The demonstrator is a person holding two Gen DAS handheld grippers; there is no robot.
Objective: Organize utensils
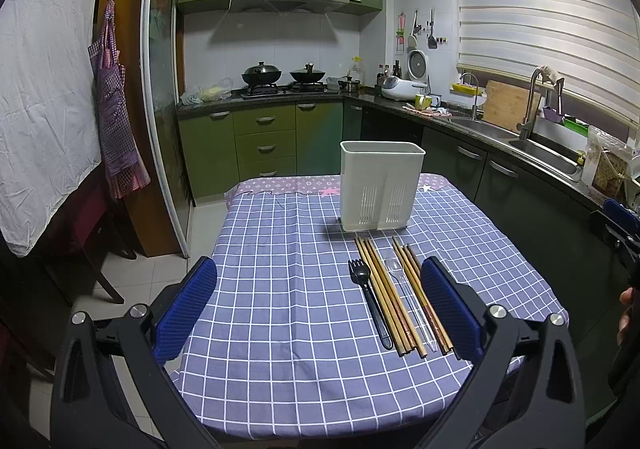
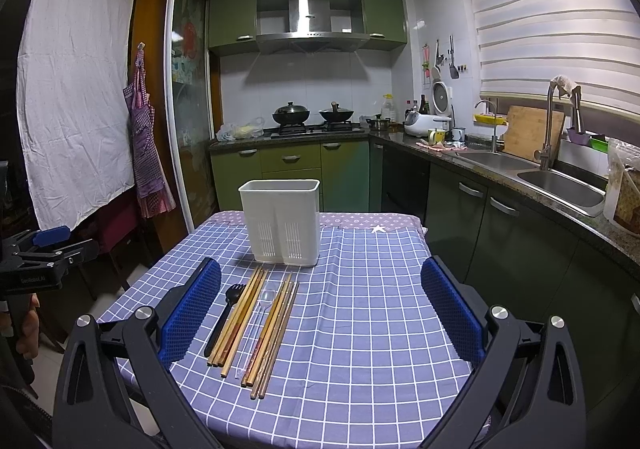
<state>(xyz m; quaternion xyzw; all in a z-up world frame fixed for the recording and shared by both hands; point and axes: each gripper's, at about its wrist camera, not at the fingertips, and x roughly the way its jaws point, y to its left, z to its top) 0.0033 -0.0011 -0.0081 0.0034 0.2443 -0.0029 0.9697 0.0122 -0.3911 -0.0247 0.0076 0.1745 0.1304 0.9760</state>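
Note:
A white slotted utensil holder (image 1: 381, 185) (image 2: 282, 225) stands upright on the checked tablecloth (image 1: 288, 281) (image 2: 360, 309). In front of it lie a black plastic fork (image 1: 370, 301) (image 2: 224, 315), two bundles of wooden chopsticks (image 1: 386, 297) (image 2: 240, 319) and a clear plastic spoon (image 1: 408, 301) (image 2: 260, 315) between them. My left gripper (image 1: 319, 305) is open and empty above the near table, left of the utensils. My right gripper (image 2: 320, 309) is open and empty, with the utensils beside its left finger (image 2: 192, 317).
The table's left edge drops to a tiled floor (image 1: 160, 273). Green kitchen cabinets (image 1: 260, 145) and a stove with pots (image 1: 280, 79) stand behind. A counter with a double sink (image 2: 560, 181) runs along the right. An apron (image 1: 114, 109) hangs at left.

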